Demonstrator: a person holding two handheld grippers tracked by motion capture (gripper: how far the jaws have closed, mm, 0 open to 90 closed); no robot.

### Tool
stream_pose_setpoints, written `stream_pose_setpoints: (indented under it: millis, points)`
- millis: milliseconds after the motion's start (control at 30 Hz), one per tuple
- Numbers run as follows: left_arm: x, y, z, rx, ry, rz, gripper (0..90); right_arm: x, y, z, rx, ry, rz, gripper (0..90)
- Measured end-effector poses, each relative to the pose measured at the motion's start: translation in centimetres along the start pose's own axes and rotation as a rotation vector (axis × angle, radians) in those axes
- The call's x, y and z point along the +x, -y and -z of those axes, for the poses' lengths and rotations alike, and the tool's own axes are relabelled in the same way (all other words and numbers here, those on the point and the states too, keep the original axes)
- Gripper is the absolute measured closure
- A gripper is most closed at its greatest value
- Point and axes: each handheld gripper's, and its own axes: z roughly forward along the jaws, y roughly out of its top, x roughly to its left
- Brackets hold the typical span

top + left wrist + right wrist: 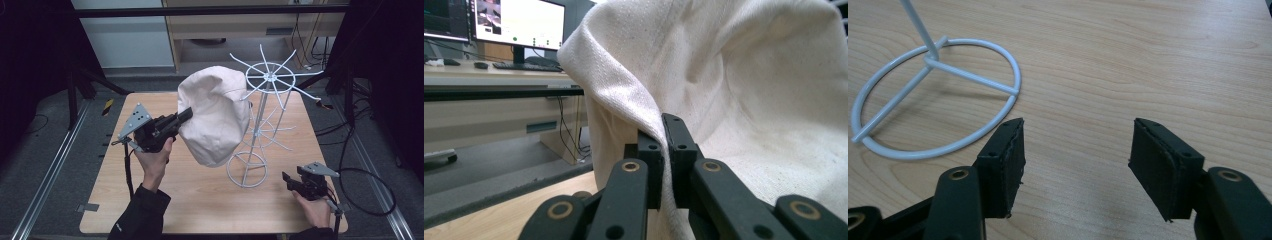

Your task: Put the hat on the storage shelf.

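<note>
A cream cloth hat (215,115) hangs lifted above the table, its top resting against a prong of the white wire rack (262,107). My left gripper (186,114) is shut on the hat's edge; in the left gripper view the fabric (734,90) is pinched between the two black jaws of that gripper (665,131). The rack's ring base (938,95) stands on the wood. My right gripper (286,179) rests low at the table's front right, open, its jaws wide apart over bare wood in the right gripper view (1075,150).
The wooden table (200,195) has metal rails along both sides. A black cable (370,185) loops off the right edge. A desk with monitors (519,25) stands beyond the table.
</note>
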Motion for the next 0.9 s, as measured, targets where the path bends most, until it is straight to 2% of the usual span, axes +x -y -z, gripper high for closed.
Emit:
stream_pose_setpoints:
  millis: [400, 667, 767, 800, 833, 900]
  points:
    - [-0.4, 0.7, -0.9, 0.078, -0.003, 0.000, 82.9, 0.0, 0.0, 0.0, 0.000, 0.001, 0.000, 38.0]
    - [-0.6, 1.1, -1.6, 0.107, -0.008, 0.001, 82.9, 0.0, 0.0, 0.0, 0.000, 0.001, 0.001, 37.8]
    - [-0.6, 1.2, -1.8, 0.129, -0.011, 0.003, 77.7, 0.0, 0.0, 0.0, -0.002, 0.002, 0.002, 37.7]
    - [-0.6, 1.2, -1.9, 0.133, -0.014, 0.003, 72.7, 0.0, 0.0, 0.0, -0.002, 0.000, 0.000, 37.6]
    - [-0.7, 1.2, -1.9, 0.137, -0.017, 0.004, 72.7, 0.0, 0.0, 0.0, -0.002, 0.000, 0.000, 37.6]
    - [-0.7, 1.3, -1.8, 0.149, -0.025, 0.007, 64.5, 0.0, 0.0, 0.0, -0.003, 0.001, 0.001, 37.5]
